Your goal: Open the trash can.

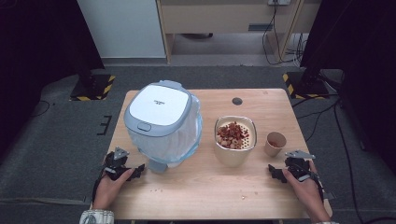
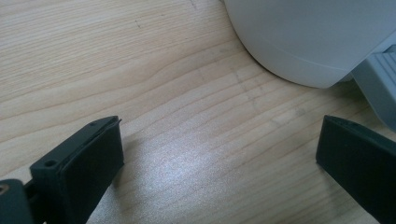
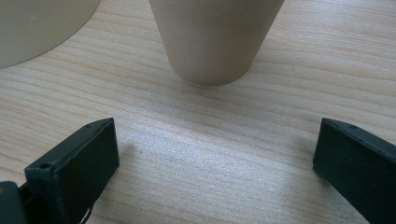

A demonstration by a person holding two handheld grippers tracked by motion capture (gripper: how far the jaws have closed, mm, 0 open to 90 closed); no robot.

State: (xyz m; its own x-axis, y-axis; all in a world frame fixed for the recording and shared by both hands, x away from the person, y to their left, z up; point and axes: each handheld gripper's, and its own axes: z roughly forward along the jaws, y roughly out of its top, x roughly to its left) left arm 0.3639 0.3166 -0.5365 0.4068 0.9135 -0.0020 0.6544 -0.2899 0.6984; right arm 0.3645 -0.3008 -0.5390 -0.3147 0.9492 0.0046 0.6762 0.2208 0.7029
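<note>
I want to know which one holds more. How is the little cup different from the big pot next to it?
The cup is small and brown; the pot is much larger and cream. The cup is round and narrows toward its base; the pot has a squarish rim with rounded corners. The pot is heaped with red and pale pieces; the cup shows only a bit of red inside. Both stand upright and open on the table.

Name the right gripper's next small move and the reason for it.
Probably ease the right gripper forward around the small tan paper cup: its jaws stand wide open and empty on the wooden table, with the cup upright straight ahead, still untouched.
</note>
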